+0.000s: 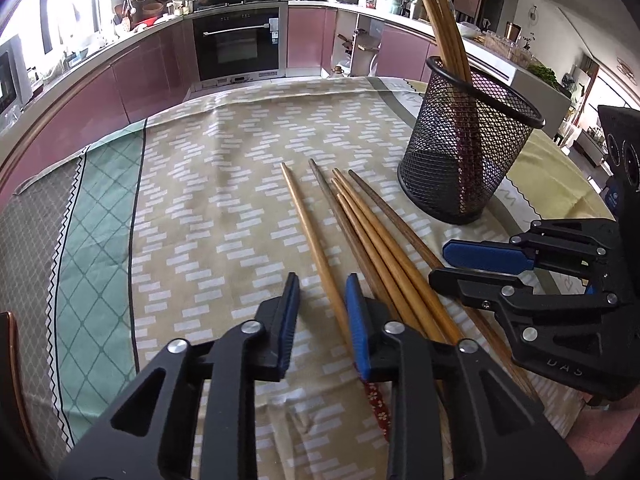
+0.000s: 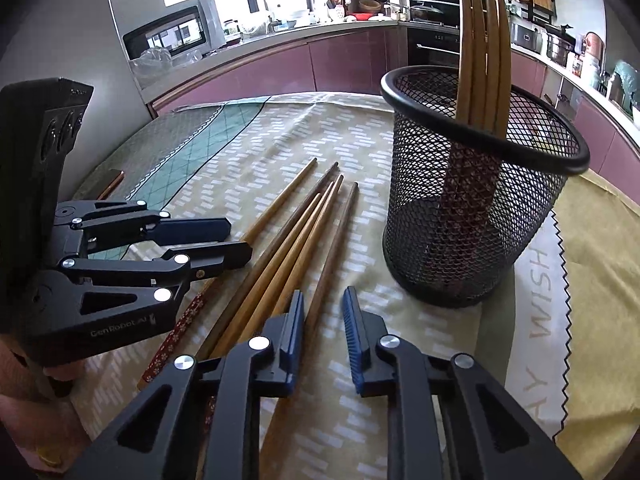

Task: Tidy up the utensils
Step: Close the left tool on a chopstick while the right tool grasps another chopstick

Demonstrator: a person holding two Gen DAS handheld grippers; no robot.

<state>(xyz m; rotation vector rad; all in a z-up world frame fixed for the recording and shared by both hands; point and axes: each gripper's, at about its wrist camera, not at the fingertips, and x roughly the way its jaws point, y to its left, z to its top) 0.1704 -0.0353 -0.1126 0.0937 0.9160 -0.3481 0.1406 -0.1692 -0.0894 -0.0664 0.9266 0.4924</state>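
Left gripper (image 1: 322, 280): jaws narrowly apart, straddling the leftmost chopstick (image 1: 305, 224); we see a gap at one pad, so nothing is clamped yet.

Right gripper (image 2: 322, 294): jaws likewise apart, astride the dark outermost chopstick (image 2: 337, 240), pads not pressing. We judge each claw takes an outer stick because those sit clear of the bundle.

Patterned tablecloth (image 1: 200, 200): bears everything.

Black mesh holder (image 1: 460, 152): upright, just beyond the loose sticks, near enough for short transfers.

Stored chopsticks (image 1: 440, 20): several, leaning against its rim, tips up.

Loose chopsticks (image 1: 360, 220): six flat on the cloth, roughly parallel.

Red floral handle end (image 1: 376, 404): under the left claw.
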